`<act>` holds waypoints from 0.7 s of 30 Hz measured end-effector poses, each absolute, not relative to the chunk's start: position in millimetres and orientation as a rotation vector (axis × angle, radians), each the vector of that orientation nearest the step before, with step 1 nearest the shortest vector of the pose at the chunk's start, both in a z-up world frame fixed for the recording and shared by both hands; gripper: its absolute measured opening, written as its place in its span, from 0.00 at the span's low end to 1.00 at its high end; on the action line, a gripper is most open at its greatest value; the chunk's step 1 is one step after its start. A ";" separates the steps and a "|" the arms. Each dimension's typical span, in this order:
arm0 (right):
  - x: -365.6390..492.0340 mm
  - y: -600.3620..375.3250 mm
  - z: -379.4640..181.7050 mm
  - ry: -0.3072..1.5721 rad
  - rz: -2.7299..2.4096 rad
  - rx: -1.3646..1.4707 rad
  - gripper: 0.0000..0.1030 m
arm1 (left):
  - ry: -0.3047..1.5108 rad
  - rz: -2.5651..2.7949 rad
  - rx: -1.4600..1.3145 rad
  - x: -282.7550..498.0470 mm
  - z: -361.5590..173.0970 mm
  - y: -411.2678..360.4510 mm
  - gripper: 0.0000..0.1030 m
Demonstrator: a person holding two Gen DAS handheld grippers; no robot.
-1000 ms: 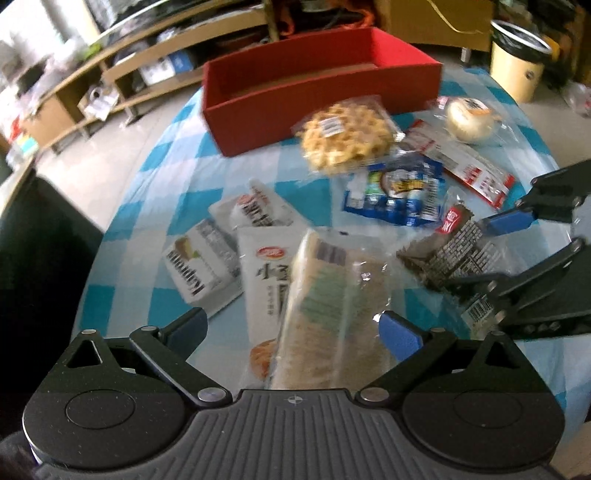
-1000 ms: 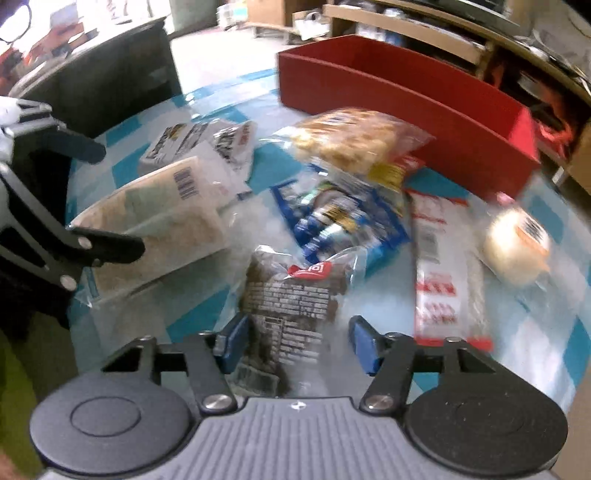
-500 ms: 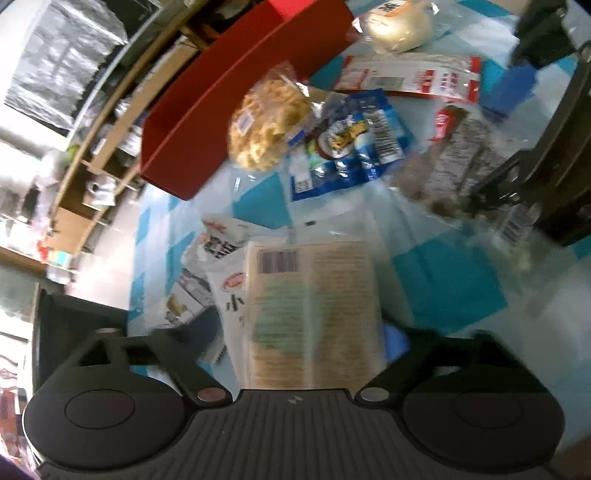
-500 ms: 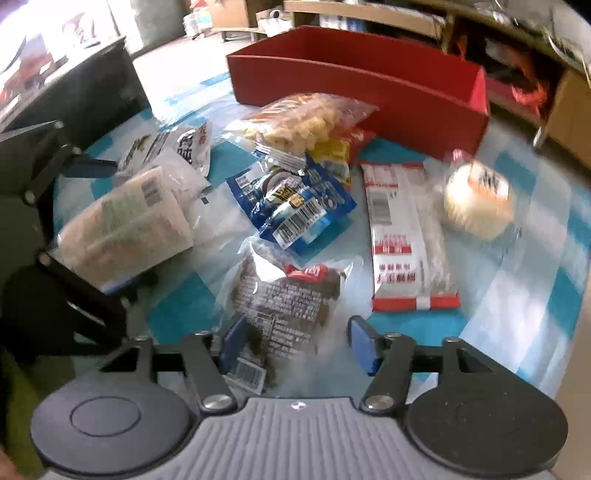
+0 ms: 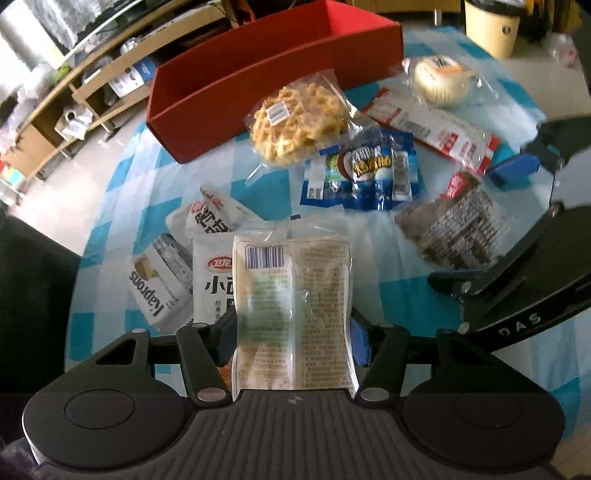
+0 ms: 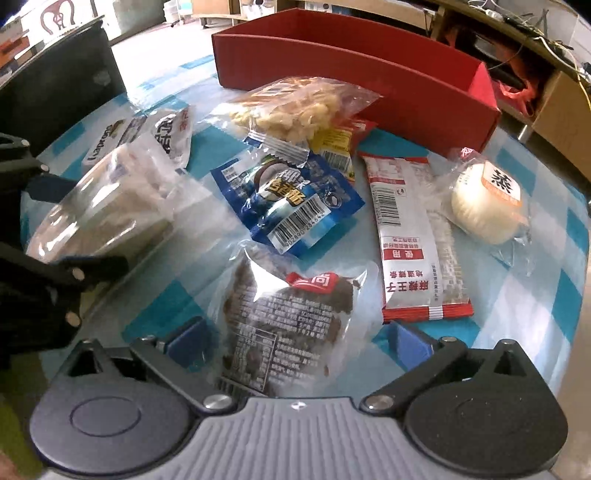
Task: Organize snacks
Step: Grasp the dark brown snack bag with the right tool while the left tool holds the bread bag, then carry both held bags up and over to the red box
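My left gripper (image 5: 294, 328) has its jaws closing on a clear biscuit packet (image 5: 295, 295), and both pads press its sides. The packet tilts up toward the camera above the white packets. In the right wrist view the same biscuit packet (image 6: 103, 206) sits between the left gripper's black fingers (image 6: 96, 266). My right gripper (image 6: 295, 338) has its jaws opening. A dark brown snack packet (image 6: 288, 325) lies flat on the table between its blue pads (image 6: 406, 339), clear of both. The long red box (image 5: 258, 88) stands at the far side of the table and looks empty.
On the blue-checked table (image 5: 118, 177) lie a waffle packet (image 5: 299, 122), a blue coconut packet (image 5: 360, 170), a red-and-white long packet (image 5: 436, 129), a wrapped white bun (image 5: 439, 79) and white packets (image 5: 159, 280). A dark chair (image 5: 29, 277) stands left, a bin (image 5: 495, 26) beyond.
The left gripper's wide jaws have closed onto the biscuit packet and tipped it up. The right gripper's jaws have spread away from the brown packet, which now lies loose.
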State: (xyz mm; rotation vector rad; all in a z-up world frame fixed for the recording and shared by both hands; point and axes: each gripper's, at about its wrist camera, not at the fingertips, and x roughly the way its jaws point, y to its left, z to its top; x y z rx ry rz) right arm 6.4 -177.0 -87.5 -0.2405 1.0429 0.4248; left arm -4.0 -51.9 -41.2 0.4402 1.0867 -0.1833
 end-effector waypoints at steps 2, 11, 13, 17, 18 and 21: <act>3.6 -177.3 -87.5 1.036 0.407 -0.234 0.99 | 1.089 -0.200 0.382 0.6 -37.8 -42.4 0.64; -11.8 -177.9 -65.7 1.016 0.339 -0.118 0.49 | 1.072 -0.244 0.232 -2.1 -19.1 -27.4 0.64; -14.1 -182.4 -62.5 1.013 0.333 -0.086 0.46 | 1.069 -0.245 0.218 -2.3 -17.4 -26.6 0.64; -23.1 -189.9 -53.9 0.986 0.342 -0.022 0.39 | 1.074 -0.260 0.197 -4.3 -16.7 -27.8 0.64; -24.2 -193.4 -51.2 0.982 0.341 0.003 0.36 | 1.078 -0.264 0.190 -4.6 -16.8 -28.3 0.64; -24.4 -204.0 -47.2 0.977 0.341 0.086 0.29 | 1.086 -0.267 0.177 -3.4 -18.2 -29.5 0.64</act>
